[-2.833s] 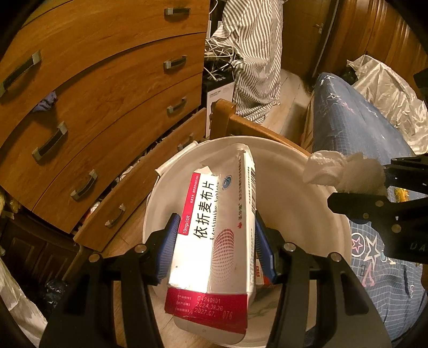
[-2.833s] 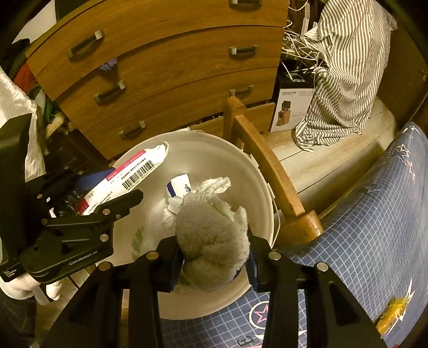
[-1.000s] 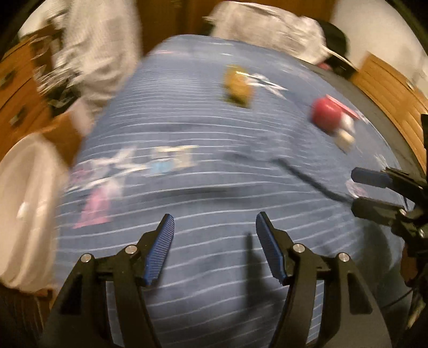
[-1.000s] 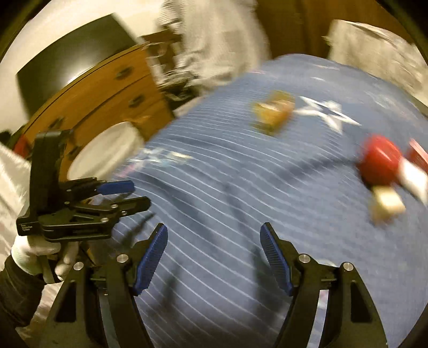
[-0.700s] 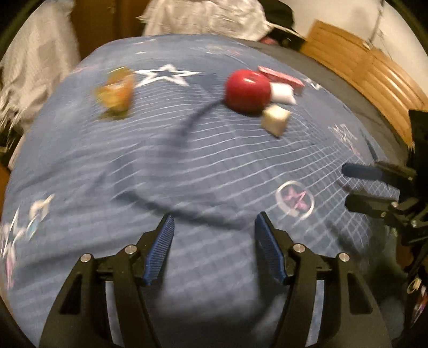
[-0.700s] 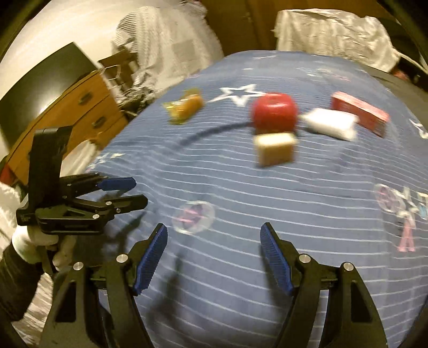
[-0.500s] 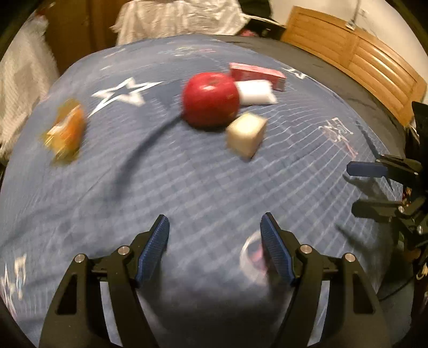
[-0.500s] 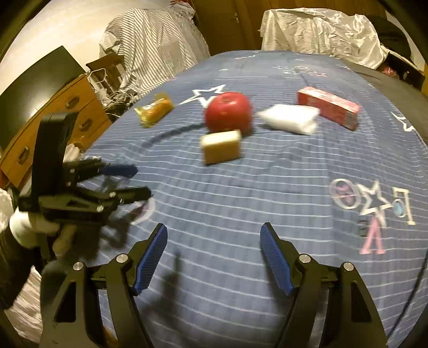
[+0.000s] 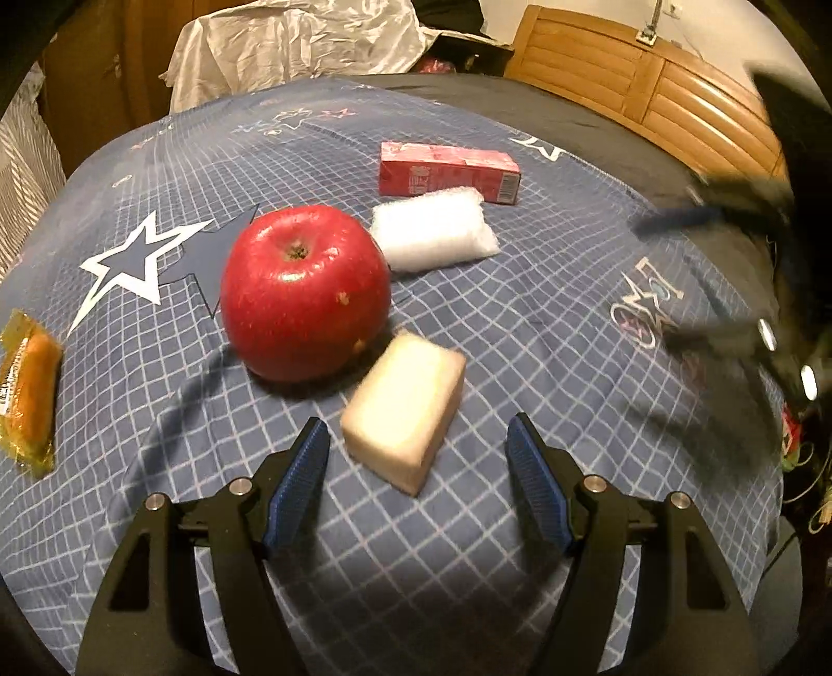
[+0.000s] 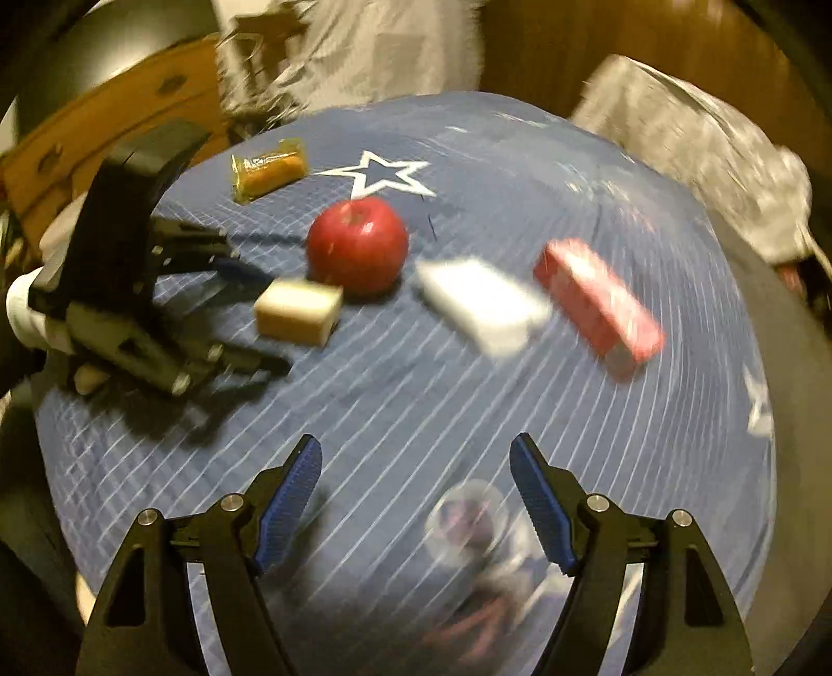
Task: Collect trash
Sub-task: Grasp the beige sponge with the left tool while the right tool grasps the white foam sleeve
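Note:
On the blue checked bedspread [image 9: 546, 322] lie a pale yellow block [image 9: 403, 411], a red apple [image 9: 304, 291], a white bubble-wrap packet [image 9: 434, 236], a red carton [image 9: 447, 171] and an orange wrapped snack [image 9: 28, 390]. My left gripper [image 9: 416, 468] is open and empty, its fingers just short of the pale block on either side. My right gripper [image 10: 416, 489] is open and empty above the spread, well short of the white packet [image 10: 481, 304] and red carton [image 10: 598, 301]. The right wrist view is blurred and shows the left gripper [image 10: 249, 317] by the block [image 10: 299, 312].
A wooden headboard [image 9: 650, 88] runs along the far right. Crumpled silver sheeting [image 9: 291, 47] lies beyond the bed. A wooden dresser [image 10: 104, 140] and striped cloth [image 10: 364, 52] stand past the bed's far left edge in the right wrist view.
Both grippers let go of the carton and tissue at the white bin, swung over the bed. The left has closed in on the pale block; the right is still swinging.

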The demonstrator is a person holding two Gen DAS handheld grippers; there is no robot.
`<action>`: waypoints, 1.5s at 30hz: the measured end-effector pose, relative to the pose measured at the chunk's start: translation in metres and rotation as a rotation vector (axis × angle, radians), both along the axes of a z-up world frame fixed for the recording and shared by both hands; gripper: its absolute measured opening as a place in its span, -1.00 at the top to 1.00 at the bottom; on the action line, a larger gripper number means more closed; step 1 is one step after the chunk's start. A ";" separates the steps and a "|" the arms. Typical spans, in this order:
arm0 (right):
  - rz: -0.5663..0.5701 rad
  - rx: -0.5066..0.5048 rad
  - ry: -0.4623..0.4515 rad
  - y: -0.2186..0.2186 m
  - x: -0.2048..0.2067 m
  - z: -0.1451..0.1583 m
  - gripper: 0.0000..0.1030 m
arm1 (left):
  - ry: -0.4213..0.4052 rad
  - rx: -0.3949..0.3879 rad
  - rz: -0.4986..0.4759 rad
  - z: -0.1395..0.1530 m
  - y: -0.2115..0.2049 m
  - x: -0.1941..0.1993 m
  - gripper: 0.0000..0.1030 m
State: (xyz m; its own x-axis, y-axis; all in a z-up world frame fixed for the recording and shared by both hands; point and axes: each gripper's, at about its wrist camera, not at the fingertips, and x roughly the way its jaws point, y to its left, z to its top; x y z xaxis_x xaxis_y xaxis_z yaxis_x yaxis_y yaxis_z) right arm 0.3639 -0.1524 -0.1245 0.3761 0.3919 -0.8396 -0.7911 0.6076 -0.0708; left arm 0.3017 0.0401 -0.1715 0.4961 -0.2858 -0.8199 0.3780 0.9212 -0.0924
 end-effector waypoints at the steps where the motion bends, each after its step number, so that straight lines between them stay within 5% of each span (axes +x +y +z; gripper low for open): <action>1: 0.017 -0.018 -0.003 0.007 0.014 0.004 -0.47 | 0.001 -0.005 -0.003 0.000 0.000 0.002 -0.33; 4: 0.056 -0.068 -0.002 0.030 0.049 0.009 -0.47 | 0.006 0.001 -0.020 0.001 -0.002 0.007 -0.33; 11: 0.111 -0.211 0.073 0.071 0.103 -0.031 -0.47 | 0.031 0.008 -0.051 -0.005 -0.009 0.016 -0.22; 16: 0.125 -0.229 0.114 0.084 0.111 -0.056 -0.46 | 0.039 -0.020 -0.021 -0.006 -0.003 0.025 0.20; 20: 0.118 -0.198 0.111 0.088 0.105 -0.062 -0.09 | 0.042 -0.034 -0.003 -0.006 -0.001 0.028 0.25; 23: 0.060 -0.141 0.056 0.083 0.090 -0.057 0.42 | 0.030 -0.015 0.008 -0.006 -0.003 0.026 0.29; 26: -0.019 -0.047 0.039 0.066 0.065 -0.053 0.44 | 0.025 -0.012 0.031 -0.005 -0.002 0.023 0.32; 29: -0.117 0.071 0.103 0.035 0.038 -0.049 0.45 | 0.027 -0.022 0.045 -0.002 0.002 0.010 0.33; 35: -0.185 0.325 0.408 -0.027 -0.027 -0.047 0.43 | 0.066 -0.048 0.059 0.004 0.025 -0.033 0.33; 37: -0.197 0.314 0.404 -0.035 -0.044 -0.045 0.38 | 0.077 -0.076 0.076 0.007 0.035 -0.044 0.32; 39: -0.249 0.273 0.338 -0.045 -0.053 -0.040 0.08 | 0.063 -0.080 0.117 0.008 0.045 -0.050 0.29; 41: -0.308 0.252 0.264 -0.056 -0.056 -0.030 -0.02 | 0.055 -0.069 0.160 0.007 0.054 -0.052 0.23; 45: -0.310 0.207 0.150 -0.060 -0.060 -0.011 -0.34 | 0.016 -0.035 0.190 0.010 0.064 -0.060 -0.22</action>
